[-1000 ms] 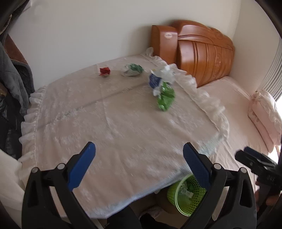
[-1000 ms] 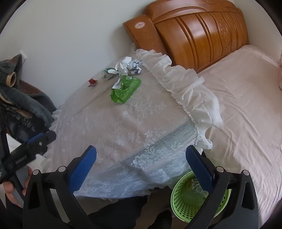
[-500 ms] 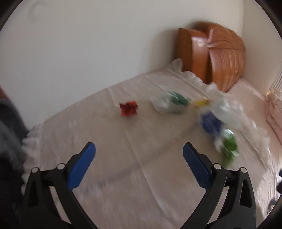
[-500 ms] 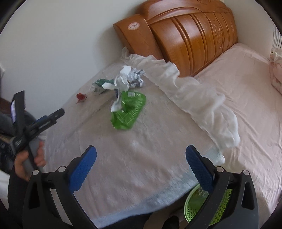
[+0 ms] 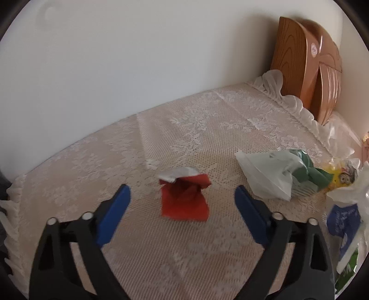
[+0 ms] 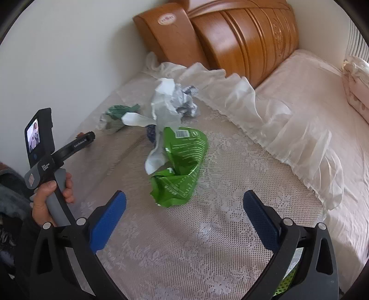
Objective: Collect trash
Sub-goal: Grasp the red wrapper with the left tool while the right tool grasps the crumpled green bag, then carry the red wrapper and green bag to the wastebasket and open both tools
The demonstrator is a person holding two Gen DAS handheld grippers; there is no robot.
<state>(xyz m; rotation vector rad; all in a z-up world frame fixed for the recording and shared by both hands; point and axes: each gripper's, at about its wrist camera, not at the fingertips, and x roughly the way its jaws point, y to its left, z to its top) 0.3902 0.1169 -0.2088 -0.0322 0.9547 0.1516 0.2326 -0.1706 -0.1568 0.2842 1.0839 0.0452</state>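
Closing, the left gripper (image 5: 182, 203) has its blue jaws either side of the crumpled red foil wrapper (image 5: 184, 198), pads not yet touching; the right gripper (image 6: 184, 214) hangs released. The wrapper lies on the lace tablecloth (image 5: 207, 129), long axis toward twelve o'clock, silver edge farthest. Best pinch its bunched middle, clear of the lace. A white plastic bag (image 5: 265, 175) sits at three o'clock.

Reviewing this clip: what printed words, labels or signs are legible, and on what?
"GenRobot.AI": side of the left tongs' black bar, right wrist view.
Green wrapper: print too small.
Blue wrapper: lettering blurred.
Headboard sticker: unreadable.
Handle label: too small.
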